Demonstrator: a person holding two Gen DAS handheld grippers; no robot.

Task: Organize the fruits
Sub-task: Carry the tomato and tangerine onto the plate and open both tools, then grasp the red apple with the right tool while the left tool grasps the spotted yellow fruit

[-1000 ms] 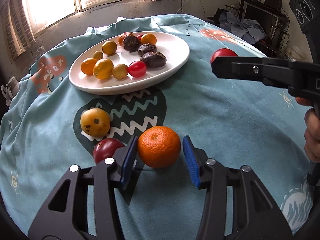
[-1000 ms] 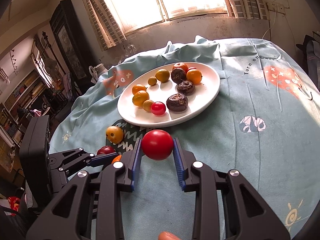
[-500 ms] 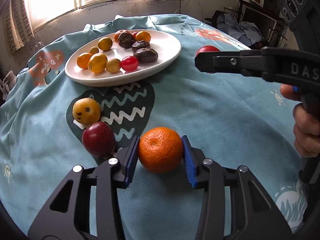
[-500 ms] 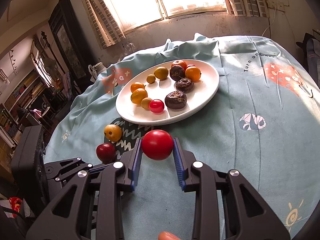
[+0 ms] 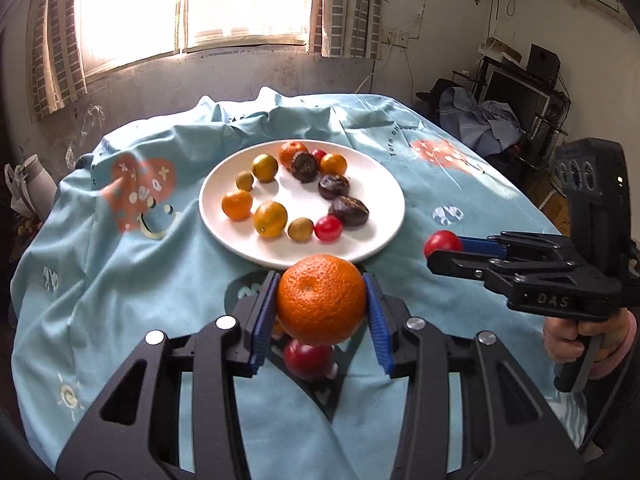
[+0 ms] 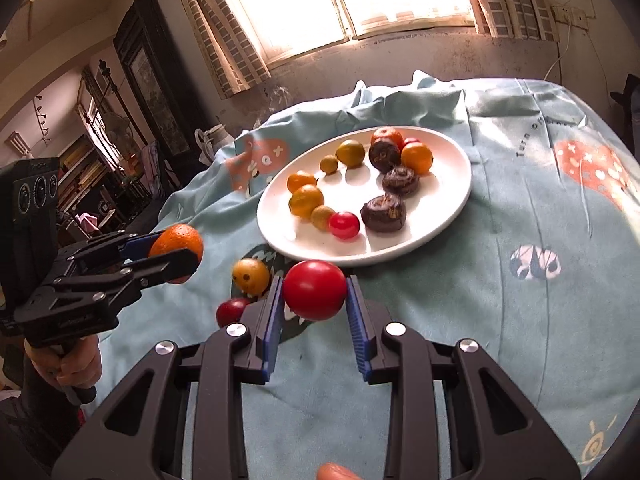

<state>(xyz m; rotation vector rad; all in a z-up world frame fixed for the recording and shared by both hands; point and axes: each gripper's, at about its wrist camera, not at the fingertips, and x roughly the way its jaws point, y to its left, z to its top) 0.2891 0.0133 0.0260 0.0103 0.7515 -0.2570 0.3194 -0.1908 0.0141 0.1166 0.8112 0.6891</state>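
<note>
Left gripper [image 5: 322, 308] is clamped on a large orange [image 5: 321, 299], its blue pads pressing both sides of the fruit, which hangs clear of the tablecloth [image 5: 120, 280] just short of the white plate's [image 5: 384, 224] near rim. Right gripper [image 6: 314, 300] is clamped the same way on a red tomato [image 6: 314, 295], also held above the cloth just in front of that plate. From the left wrist view the right gripper sits off the plate's right side, with a hand [image 5: 576, 332] wrapped on its handle.

On the plate lie several small yellow and orange fruits, 3 dark wrinkled fruits [image 6: 384, 212] and a small red tomato [image 6: 343, 225]. On the cloth, near the plate's front-left edge, rest a spotted yellow fruit [image 6: 251, 276] and, a little farther from the plate, a dark red plum [image 6: 232, 311]. Beyond the plate, a bright window [image 5: 192, 4] fills the far wall.
</note>
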